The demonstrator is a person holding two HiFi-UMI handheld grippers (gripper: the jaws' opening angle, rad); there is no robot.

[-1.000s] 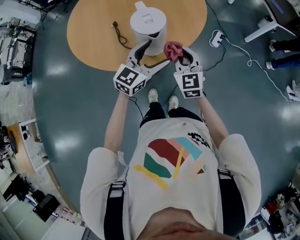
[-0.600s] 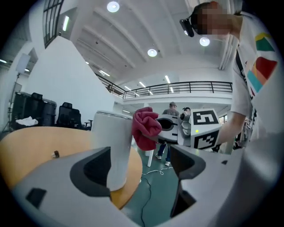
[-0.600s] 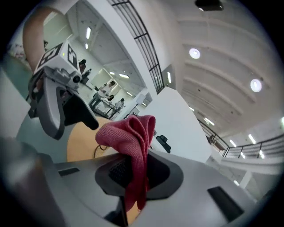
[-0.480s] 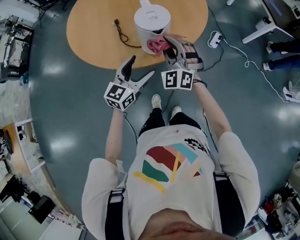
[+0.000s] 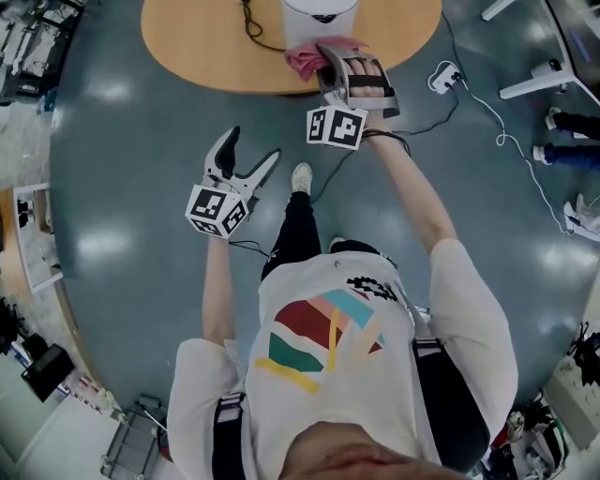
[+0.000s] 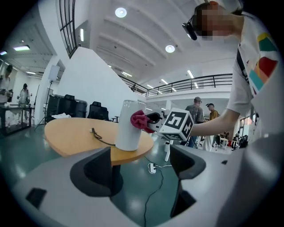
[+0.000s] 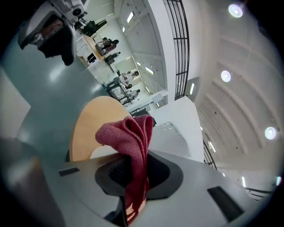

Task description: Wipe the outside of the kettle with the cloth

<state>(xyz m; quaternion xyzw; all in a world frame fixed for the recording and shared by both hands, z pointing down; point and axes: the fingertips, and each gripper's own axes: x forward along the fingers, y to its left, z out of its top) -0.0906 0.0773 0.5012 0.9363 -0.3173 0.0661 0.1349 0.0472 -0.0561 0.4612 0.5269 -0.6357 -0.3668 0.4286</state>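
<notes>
Jaws on your left gripper stand wide apart and empty, at 10 o'clock over the floor. At 12 o'clock your right gripper is clamped on the red cloth, which touches the white kettle on the round wooden table. Press lightly and sweep around the wall, and consider steadying the kettle with your left.

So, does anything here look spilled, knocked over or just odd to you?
Nothing much. The kettle stands upright on the round table, with no spill in sight. The right claw grips the red cloth against its side; the left claw hangs open over the floor. Only the kettle sits rather near the table's edge.
</notes>
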